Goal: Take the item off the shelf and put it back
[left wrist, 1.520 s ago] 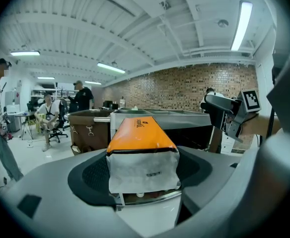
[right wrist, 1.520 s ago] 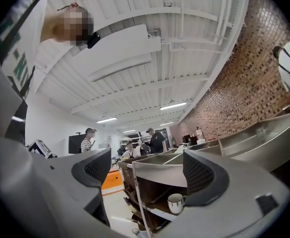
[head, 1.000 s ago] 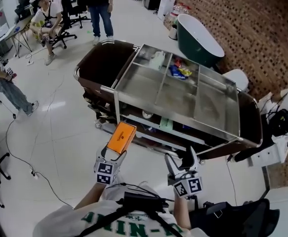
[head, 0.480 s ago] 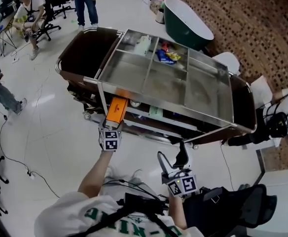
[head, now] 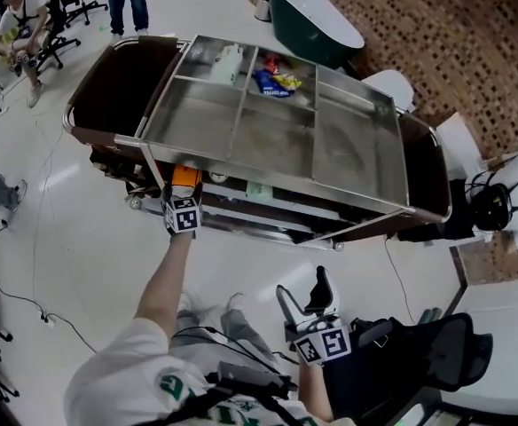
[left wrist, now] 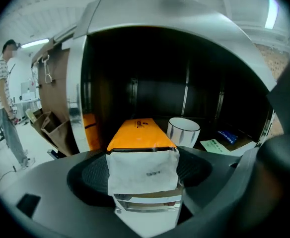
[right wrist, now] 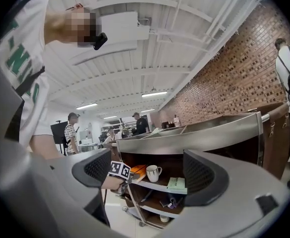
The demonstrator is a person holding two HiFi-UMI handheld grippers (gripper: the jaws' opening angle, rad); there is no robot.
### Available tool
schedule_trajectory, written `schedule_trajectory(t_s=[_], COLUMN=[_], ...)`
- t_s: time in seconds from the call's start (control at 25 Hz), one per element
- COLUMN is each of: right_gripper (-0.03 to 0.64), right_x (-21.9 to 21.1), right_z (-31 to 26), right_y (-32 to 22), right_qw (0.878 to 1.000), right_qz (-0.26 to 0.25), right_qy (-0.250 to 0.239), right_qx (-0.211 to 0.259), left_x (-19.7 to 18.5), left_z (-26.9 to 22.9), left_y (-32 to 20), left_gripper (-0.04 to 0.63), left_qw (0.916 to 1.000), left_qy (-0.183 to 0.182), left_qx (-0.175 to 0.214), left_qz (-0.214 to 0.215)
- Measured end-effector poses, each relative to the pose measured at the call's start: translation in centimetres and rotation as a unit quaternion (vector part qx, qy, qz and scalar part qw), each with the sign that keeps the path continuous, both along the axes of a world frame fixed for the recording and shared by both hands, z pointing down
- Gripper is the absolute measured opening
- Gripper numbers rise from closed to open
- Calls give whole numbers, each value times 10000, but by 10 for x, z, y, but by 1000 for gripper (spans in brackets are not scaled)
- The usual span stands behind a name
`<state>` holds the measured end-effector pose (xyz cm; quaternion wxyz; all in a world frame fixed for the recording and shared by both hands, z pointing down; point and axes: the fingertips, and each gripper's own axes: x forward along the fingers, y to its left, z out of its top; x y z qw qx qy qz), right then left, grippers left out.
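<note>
An orange box with a white end (left wrist: pixel 140 133) is clamped between the pads of my left gripper (left wrist: pixel 144 175). Its far end pokes into the dark upper shelf of the cart, beside a white mug (left wrist: pixel 182 131). From the head view, the left gripper (head: pixel 181 209) is at the cart's front left corner, with the orange box (head: pixel 184 177) slipping under the steel top (head: pixel 268 140). My right gripper (head: pixel 305 298) hangs low and well back from the cart, open and empty. In the right gripper view, its jaws (right wrist: pixel 150 175) frame the shelf, the mug (right wrist: pixel 153 172) and the orange box (right wrist: pixel 137 170).
A green packet (left wrist: pixel 219 145) and a blue item (left wrist: pixel 229 134) lie on the shelf right of the mug. The cart's top tray holds snack bags (head: pixel 275 80) and a white bottle (head: pixel 226 60). A green tub (head: pixel 312 16) stands behind the cart. A black bag (head: pixel 410 362) sits by my right side.
My left gripper has carried the orange box forward from open air in front of the cart to the shelf mouth under the steel top. The right gripper has stayed low and open.
</note>
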<state>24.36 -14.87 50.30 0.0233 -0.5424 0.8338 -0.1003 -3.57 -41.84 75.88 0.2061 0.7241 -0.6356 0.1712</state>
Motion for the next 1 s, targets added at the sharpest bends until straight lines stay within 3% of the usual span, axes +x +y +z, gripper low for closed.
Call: schedule_trajectory(t_s=[0.16,0.32,0.4,0.6,0.72,1.0], right_gripper=[462,462,462,462,462,462], right_x=[-1,-4,-7,-16,-23,-38], right_z=[5,6,6,0,-5,-22], right_y=[-1,-6,-8,-21,-29,-48], right_qw=[10000,9999,9999,9991,9982,9950], right_qz=[-46,-93,-120,-226,-308,-533], right_qy=[9,-44,-114,-318,-461,-698], right_qx=[-52,-40,-21,146,236,469], left_x=[1,-6,-5,4,15,44], left_z=[21,30,19,-18,-51,-166], left_y=[-23,-29,-20,20,60,157], left_gripper=[375,500,500,500,497,466], left_qw=[9999,9972,9974,9990,9976,9799], left_qy=[15,350,368,433,323,62], left_qx=[-166,-630,-601,-31,403,1396], left_qz=[-4,-179,-114,98,460,1422])
